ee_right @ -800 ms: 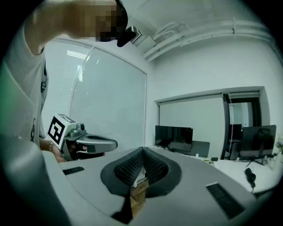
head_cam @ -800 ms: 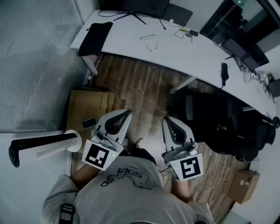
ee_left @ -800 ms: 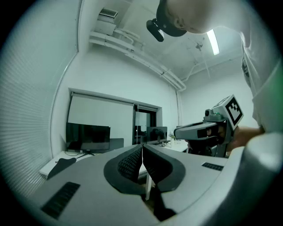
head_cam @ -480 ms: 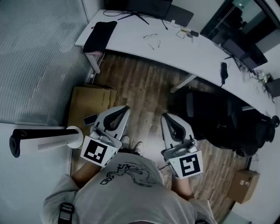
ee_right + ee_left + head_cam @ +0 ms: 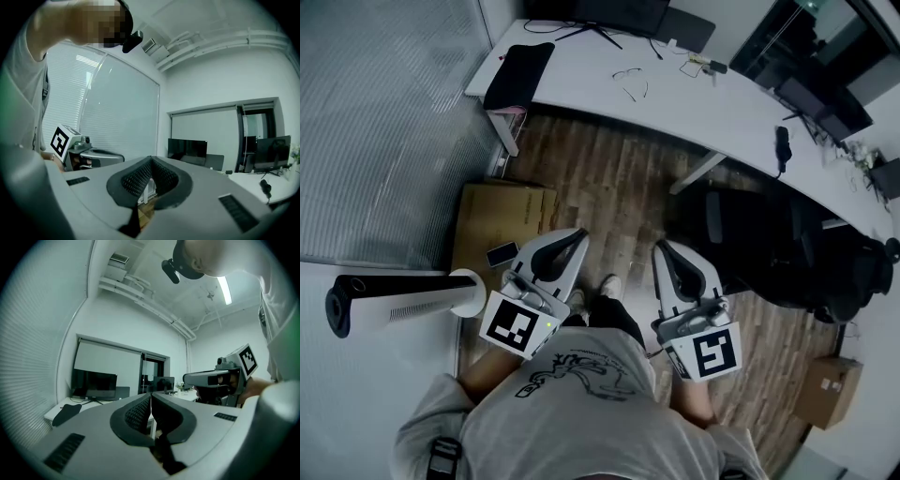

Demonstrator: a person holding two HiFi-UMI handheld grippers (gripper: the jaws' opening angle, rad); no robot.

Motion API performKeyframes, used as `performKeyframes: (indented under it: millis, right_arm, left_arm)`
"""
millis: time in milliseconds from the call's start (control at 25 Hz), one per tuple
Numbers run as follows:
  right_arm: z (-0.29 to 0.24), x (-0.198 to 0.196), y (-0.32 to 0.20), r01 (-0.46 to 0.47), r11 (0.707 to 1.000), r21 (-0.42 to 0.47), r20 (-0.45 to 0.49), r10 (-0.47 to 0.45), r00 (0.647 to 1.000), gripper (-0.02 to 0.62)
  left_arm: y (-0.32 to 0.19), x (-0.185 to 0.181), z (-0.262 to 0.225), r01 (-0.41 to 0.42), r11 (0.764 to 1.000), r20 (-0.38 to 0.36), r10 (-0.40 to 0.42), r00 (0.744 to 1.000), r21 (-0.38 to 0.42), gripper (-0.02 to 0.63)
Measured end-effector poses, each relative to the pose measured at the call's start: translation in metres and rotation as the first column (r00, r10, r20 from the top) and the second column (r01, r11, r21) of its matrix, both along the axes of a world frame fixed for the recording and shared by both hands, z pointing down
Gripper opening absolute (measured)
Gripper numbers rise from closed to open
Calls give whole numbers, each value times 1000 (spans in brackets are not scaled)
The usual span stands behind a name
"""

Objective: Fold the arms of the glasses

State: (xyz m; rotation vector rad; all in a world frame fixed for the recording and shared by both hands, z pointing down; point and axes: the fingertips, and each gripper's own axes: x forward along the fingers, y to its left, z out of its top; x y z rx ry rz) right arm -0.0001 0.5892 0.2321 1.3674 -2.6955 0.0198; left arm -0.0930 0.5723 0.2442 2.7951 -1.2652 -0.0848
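The glasses [image 5: 630,81] lie on the left part of the white desk [image 5: 741,112]. They look very small in the head view, but the front part seems to run along the desk and the thin arms look open, sticking out toward the desk's near edge. The left gripper [image 5: 577,237] and the right gripper [image 5: 664,248] are well away from the desk, over the wood floor [image 5: 609,178], and both point toward the desk with jaws pressed together and nothing between them.
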Motion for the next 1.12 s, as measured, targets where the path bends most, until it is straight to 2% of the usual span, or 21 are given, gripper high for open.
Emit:
performKeyframes:
  millis: [440,640,920,1120]
  right_arm:
    - [8,19,-50,39,999,5,16,-39,999,9]
    - [11,44,-89,49,999,5,19,-49,999,9]
    - [5,84,-143,61,998,14,29,-61,998,9]
    - [-2,107,-178,74,997,26,33,-75,997,9]
  left_arm:
    - [-46,21,11,18,1000,18,-18,1000,6,23]
    - [-81,45,19,30,999,45,-29,999,-18,22]
    - [-135,80,11,41,999,56,-40,998,-12,23]
    - [-168,102,12,53,998,92,-49,995,-43,21]
